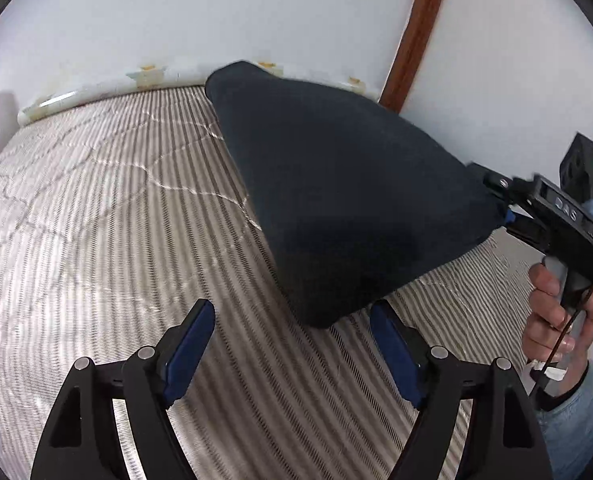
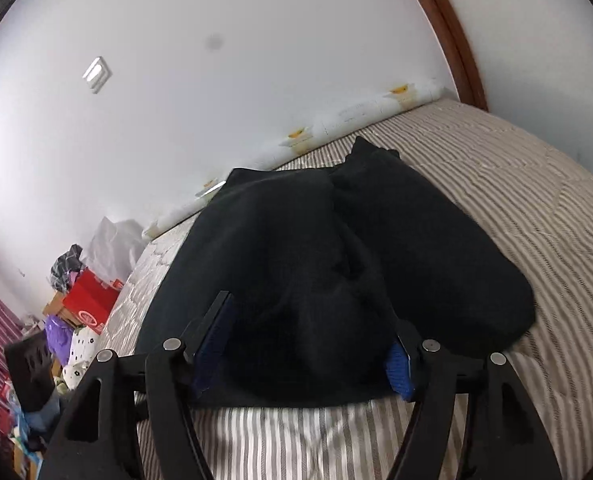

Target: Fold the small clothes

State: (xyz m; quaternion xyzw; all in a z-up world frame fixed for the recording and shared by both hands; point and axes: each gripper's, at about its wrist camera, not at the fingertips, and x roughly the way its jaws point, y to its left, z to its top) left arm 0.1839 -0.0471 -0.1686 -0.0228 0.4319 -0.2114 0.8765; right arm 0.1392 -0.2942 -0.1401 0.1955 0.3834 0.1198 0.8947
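A dark navy garment (image 1: 336, 184) lies bunched on the striped bed cover (image 1: 96, 220), its near corner just ahead of my left gripper (image 1: 292, 308). That gripper stands open over the cover with nothing between its blue pads. In the right wrist view the garment (image 2: 316, 248) is heaped in two rounded folds. My right gripper (image 2: 312, 320) is open, its fingers wide apart on either side of the garment's near edge. The left wrist view shows the right gripper (image 1: 504, 200) at the garment's right corner, held by a hand (image 1: 556, 312).
A white roll with yellow prints (image 2: 296, 140) lies along the wall at the bed's far edge. A brown wooden frame (image 1: 412, 36) rises behind it. Boxes, bags and clothes (image 2: 76, 312) are piled on the floor at the left of the bed.
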